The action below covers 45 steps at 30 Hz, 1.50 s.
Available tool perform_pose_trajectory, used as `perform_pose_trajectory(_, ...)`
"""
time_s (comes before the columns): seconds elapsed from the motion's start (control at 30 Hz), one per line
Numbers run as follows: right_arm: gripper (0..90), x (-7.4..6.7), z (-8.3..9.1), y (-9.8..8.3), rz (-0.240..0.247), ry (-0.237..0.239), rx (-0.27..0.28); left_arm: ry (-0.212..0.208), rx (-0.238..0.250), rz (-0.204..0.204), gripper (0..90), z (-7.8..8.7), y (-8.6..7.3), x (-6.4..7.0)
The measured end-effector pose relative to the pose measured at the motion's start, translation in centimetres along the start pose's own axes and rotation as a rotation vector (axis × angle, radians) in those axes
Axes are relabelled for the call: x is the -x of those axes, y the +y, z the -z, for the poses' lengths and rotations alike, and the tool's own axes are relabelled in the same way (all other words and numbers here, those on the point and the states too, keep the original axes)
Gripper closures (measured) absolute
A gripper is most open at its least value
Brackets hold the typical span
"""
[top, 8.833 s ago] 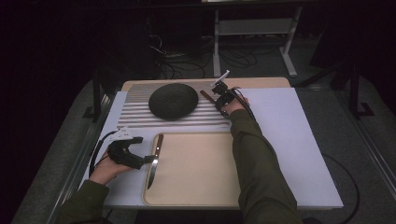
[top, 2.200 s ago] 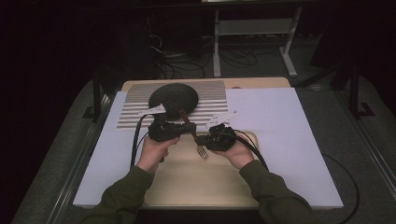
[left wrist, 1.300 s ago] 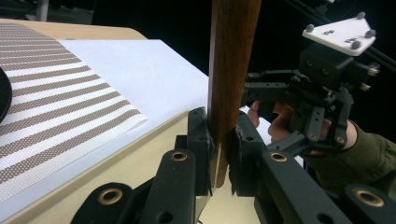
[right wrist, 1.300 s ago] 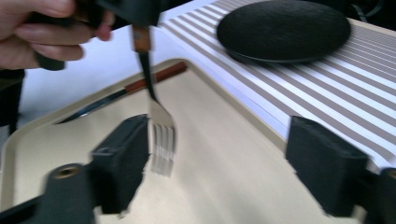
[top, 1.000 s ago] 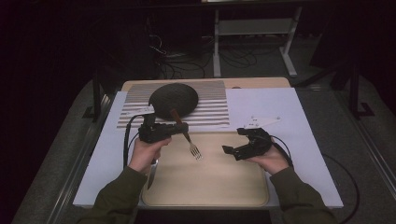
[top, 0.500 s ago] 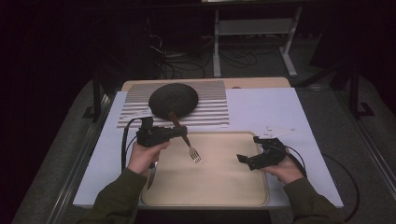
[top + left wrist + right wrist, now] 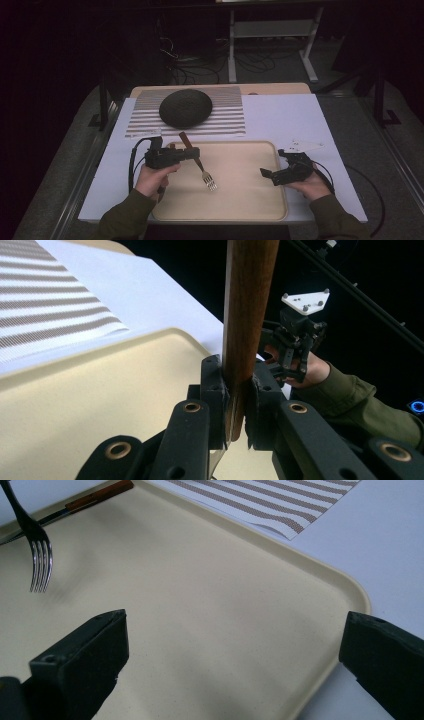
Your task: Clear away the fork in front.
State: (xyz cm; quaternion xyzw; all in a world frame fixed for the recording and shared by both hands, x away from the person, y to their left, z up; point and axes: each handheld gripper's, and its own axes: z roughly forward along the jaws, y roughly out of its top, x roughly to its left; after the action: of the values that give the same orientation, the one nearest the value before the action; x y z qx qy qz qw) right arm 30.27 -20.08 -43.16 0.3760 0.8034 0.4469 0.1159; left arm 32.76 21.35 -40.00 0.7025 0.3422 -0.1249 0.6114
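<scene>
While a white sheet-covered table (image 7: 280,112) carries everything in the high view, the largest thing on it is a cream, round-cornered plastic tray (image 7: 240,200) lying at its near edge. Beyond the tray's far rim lies a striped brown-and-white woven placemat (image 7: 225,117), and on the mat's left half sits a dark, round, domed object (image 7: 186,106).

Above the left part of the tray hangs a metal fork with a brown wooden handle (image 7: 197,162); its handle points up and away towards the mat, and its tines slope down towards the tray's middle. Whether the tines touch the tray surface cannot be told. The left gripper (image 7: 192,154), held in the person's left hand at the tray's left rim, is clamped on the wooden handle; in the left gripper view the two black pads press it from both sides, with the handle rising straight up between them. A second wooden-handled utensil (image 7: 97,497) lies at the tray's left rim, seen in the right gripper view.

Over the tray's right edge, the right gripper (image 7: 270,167) is held in the person's right hand with its jaws spread wide and nothing between them, well apart from the fork.
</scene>
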Motion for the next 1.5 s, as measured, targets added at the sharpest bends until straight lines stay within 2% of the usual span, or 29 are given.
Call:
perform_pose_trajectory(0.27,0.0,0.1,0.0,0.0,0.0,0.003,0.001,-0.006,-0.028,0.032,80.6,-0.2,-0.8,-0.8)
perform_pose_trajectory(0.33,0.0,0.0,0.0,0.0,-0.001,0.004,-0.002,-0.003,-0.039,0.03,80.5,-0.3,-0.9,-0.9)
perform_pose_trajectory(0.5,0.0,0.0,0.0,0.0,0.006,0.003,-0.002,-0.009,-0.036,0.038,80.3,-0.2,-1.0,-1.4)
perform_pose_trajectory(0.7,0.0,0.0,0.0,0.0,0.004,0.005,0.006,0.022,-0.044,0.054,78.0,0.1,-1.1,-2.6)
perform_pose_trajectory(0.97,0.0,0.0,0.0,0.0,0.005,0.004,0.006,0.089,-0.074,0.058,72.7,0.2,-1.3,-3.9)
perform_pose_trajectory(1.3,0.0,-0.1,-0.1,0.1,0.01,0.011,0.004,0.149,-0.085,0.117,67.3,0.7,-1.8,-5.7)
perform_pose_trajectory(1.5,0.0,-0.1,-0.1,0.0,0.013,0.013,0.002,0.181,-0.104,0.135,63.9,0.8,-2.0,-6.1)
